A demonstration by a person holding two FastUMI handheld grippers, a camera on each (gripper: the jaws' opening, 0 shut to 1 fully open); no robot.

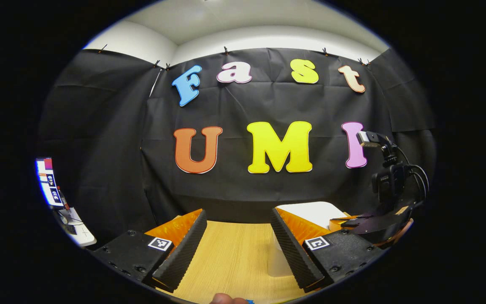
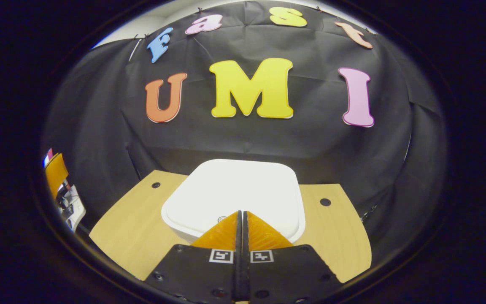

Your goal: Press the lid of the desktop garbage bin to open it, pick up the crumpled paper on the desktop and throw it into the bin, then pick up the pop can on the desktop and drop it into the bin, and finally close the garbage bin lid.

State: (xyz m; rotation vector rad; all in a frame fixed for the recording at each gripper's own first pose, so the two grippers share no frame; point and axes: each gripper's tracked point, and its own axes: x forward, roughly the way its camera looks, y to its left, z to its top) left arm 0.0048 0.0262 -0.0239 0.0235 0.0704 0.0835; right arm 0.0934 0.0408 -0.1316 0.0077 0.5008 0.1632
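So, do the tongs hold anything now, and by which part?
Nothing is held. The left tongs are open over the table. The right tongs are shut on nothing, tips at the closed bin lid.

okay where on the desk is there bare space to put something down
Bare wood lies on the desk left of the white bin and on a narrower strip to its right. The middle is crowded: the bin fills it, with the right gripper shut over its lid.
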